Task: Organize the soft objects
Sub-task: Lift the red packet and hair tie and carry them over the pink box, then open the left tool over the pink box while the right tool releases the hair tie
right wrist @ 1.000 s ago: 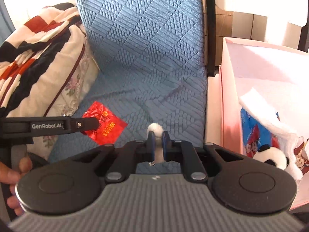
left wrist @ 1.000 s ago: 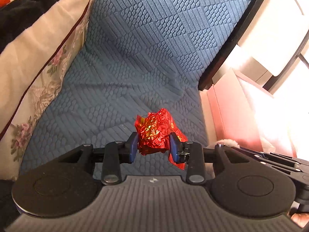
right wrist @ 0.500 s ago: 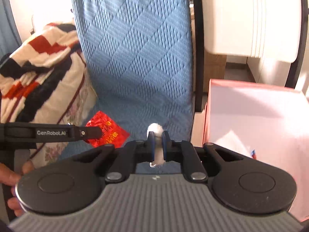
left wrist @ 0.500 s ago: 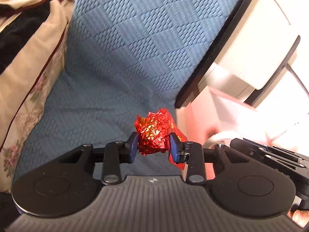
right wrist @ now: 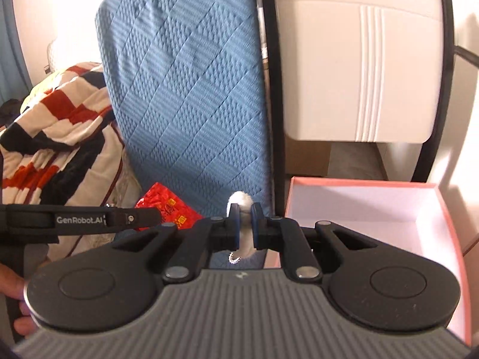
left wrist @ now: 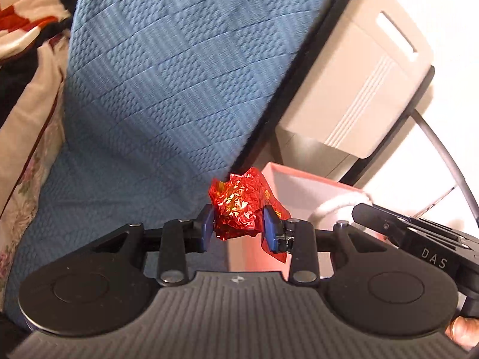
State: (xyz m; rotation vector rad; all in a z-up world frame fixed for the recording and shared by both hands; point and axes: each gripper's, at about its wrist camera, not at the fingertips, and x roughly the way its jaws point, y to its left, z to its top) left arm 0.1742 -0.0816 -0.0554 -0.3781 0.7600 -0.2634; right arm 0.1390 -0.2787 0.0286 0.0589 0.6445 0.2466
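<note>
Blue quilted cover (left wrist: 167, 95) fills the background, with a striped blanket (right wrist: 57, 119) bunched at its left, likely pushed aside. Left gripper (left wrist: 239, 229) pinches a crumpled red foil bag (left wrist: 239, 209) across its middle, so the bag hangs clear of the cover. Right gripper (right wrist: 244, 227) is pressed nearly together on a thin white fluffy toy (right wrist: 241, 202). At the right stands the pink box (right wrist: 449, 209), open-topped, probably to receive both.

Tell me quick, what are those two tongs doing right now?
Left tongs: closed on a crumpled red foil wrapper.
Right tongs: closed on a small white fluffy thing; what it is cannot be told.
</note>
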